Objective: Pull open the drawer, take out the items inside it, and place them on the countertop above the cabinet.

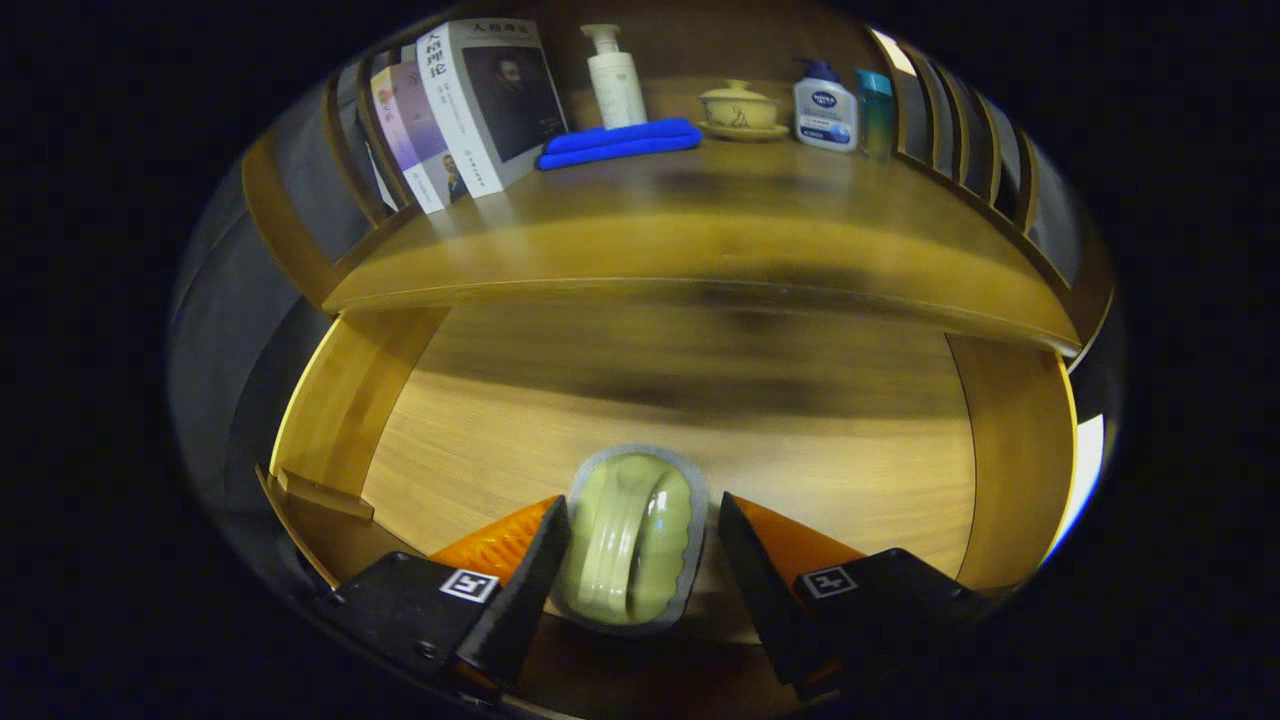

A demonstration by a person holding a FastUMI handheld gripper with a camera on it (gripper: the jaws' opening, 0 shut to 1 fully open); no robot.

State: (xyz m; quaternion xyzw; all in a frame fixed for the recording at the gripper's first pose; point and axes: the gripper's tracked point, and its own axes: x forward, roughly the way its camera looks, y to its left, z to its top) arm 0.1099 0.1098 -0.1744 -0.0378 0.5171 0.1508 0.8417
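Observation:
The drawer (800,450) stands pulled open, its pale wooden floor spreading beyond my fingers. On that floor, near the drawer's front, lies a pale green ceramic piece (630,540) with a grey scalloped rim. My gripper (640,505) is open and straddles it. The left fingertip (545,560) touches or nearly touches its side, while the right fingertip (740,540) stands a small gap away. The wooden countertop (700,230) of the cabinet runs above the drawer.
At the back of the countertop stand leaning books (480,100), a folded blue cloth (620,142), a white pump bottle (615,80), a lidded tea bowl on a saucer (740,108), a white and blue bottle (825,110) and a teal bottle (876,110). Slatted rails flank both sides.

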